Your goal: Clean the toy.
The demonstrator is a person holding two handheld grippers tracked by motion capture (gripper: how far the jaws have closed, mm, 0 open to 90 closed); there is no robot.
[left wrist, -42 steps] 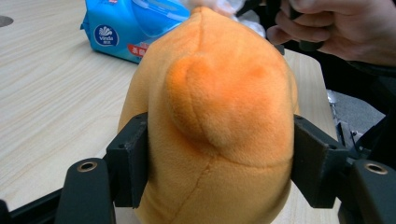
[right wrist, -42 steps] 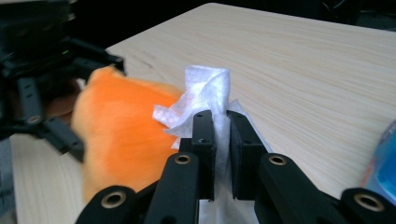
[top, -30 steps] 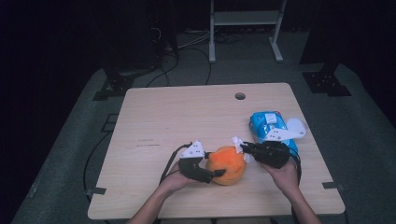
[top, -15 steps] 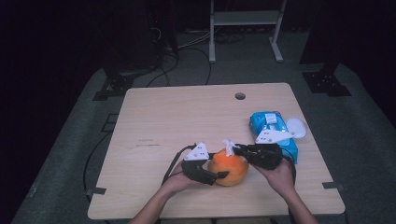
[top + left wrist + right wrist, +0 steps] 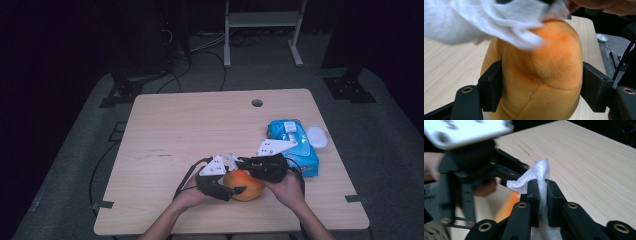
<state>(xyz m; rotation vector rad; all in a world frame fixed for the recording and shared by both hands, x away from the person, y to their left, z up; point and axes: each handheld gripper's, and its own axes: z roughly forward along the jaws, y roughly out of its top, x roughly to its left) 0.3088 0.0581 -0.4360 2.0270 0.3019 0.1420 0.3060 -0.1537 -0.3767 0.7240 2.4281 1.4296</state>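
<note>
Near the front edge of a pale wooden table (image 5: 200, 125), a person works two hand-held grippers around an orange plush toy (image 5: 244, 184), apparently wiping it clean. At the toy's left, the left gripper (image 5: 235, 189) is clamped across its soft body, its two black pads pressing into the fabric on either side, a hold that seems meant to steady the toy while the cloth passes over it. Above and to the right, the right gripper (image 5: 239, 162) reaches in with its jaws drawn narrow on a white wipe (image 5: 536, 176), pinched upright between the pads in the right gripper view; in the left gripper view that wipe (image 5: 491, 22) drapes over the top of the toy and appears to touch its upper surface. Just behind the right hand lies a blue pack of wipes (image 5: 295, 145), with a small white lid (image 5: 317, 136) beside it close to the table's right edge, probably the source of the sheet. Room to move is tightest toward the person, where the toy sits close to the near edge, and to the right, where the pack crowds the hand. Open tabletop stretches away to the left and to the far side, up to a small round hole (image 5: 257, 103) near the back edge.
</note>
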